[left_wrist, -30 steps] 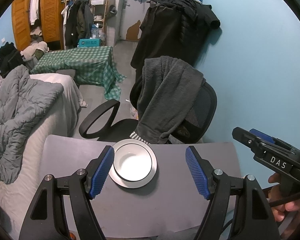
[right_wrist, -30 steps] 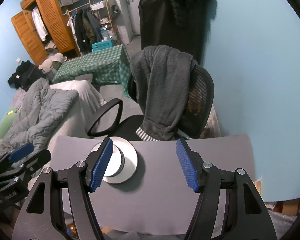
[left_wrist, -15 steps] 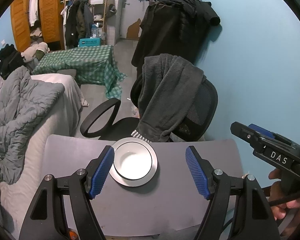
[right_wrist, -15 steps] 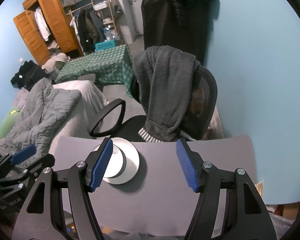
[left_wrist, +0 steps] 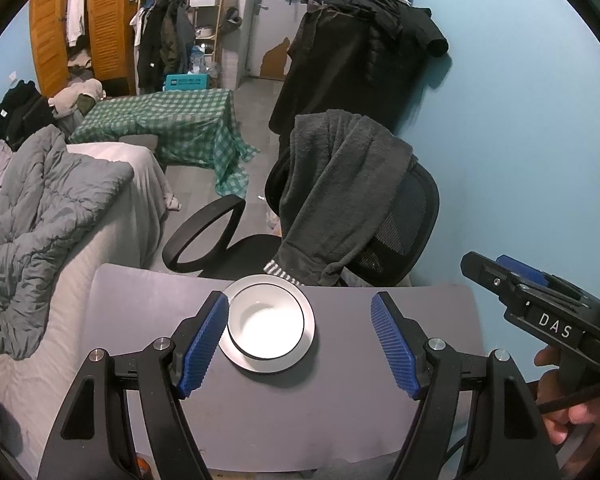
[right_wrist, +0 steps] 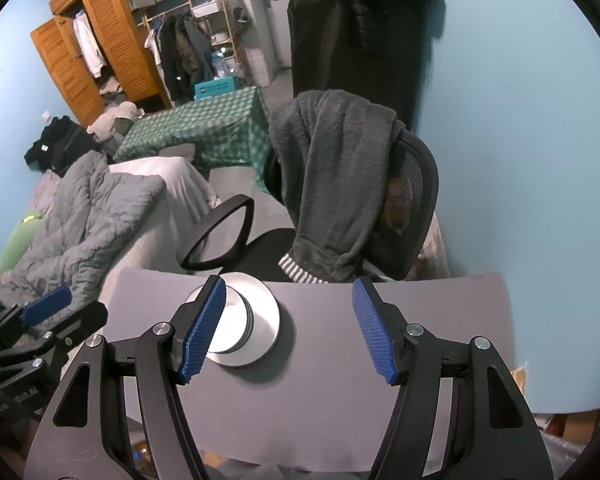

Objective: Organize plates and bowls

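Note:
A white bowl (left_wrist: 265, 323) sits inside a silver plate (left_wrist: 305, 340) near the far edge of the grey table (left_wrist: 340, 408). My left gripper (left_wrist: 299, 344) is open and empty, held above the table, with the stack just right of its left finger. In the right wrist view the bowl (right_wrist: 232, 326) and the plate (right_wrist: 262, 332) lie by my left finger, which hides part of them. My right gripper (right_wrist: 288, 332) is open and empty above the table. It also shows in the left wrist view (left_wrist: 540, 304), at the right, in a hand.
A black office chair (left_wrist: 380, 224) draped with a dark grey fleece (left_wrist: 340, 184) stands just past the table's far edge. A bed with a grey duvet (left_wrist: 40, 216) lies on the left. The blue wall (left_wrist: 520, 120) is on the right.
Both grippers have drifted slightly, so the view has shifted a little. The bowl and plate have not moved. Both grippers stay open.

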A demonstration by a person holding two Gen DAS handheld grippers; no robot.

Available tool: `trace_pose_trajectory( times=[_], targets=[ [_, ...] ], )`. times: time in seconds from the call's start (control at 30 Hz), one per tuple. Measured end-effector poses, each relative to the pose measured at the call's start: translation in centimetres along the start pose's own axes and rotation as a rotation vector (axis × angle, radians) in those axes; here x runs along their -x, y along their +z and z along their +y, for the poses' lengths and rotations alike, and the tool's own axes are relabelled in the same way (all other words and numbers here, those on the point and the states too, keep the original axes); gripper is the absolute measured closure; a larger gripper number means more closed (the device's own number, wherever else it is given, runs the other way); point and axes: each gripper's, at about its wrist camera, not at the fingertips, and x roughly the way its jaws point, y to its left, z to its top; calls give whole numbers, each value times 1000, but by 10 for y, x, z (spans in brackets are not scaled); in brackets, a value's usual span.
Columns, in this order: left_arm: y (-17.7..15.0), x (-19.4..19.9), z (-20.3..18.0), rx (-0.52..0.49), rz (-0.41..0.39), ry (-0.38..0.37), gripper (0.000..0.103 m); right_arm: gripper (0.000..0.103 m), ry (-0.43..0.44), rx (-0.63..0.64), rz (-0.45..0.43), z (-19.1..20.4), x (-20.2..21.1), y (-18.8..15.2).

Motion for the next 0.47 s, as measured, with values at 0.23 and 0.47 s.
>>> trace_pose_trajectory(
  times=[0.23,0.47],
  targets=[
    [0,2,-1,3,-9,10,28,39,0,-3,0,-1,0,1],
    [-1,5,-6,-11,-24,14,28,39,0,-2,1,-3,-1,1]
  ],
)
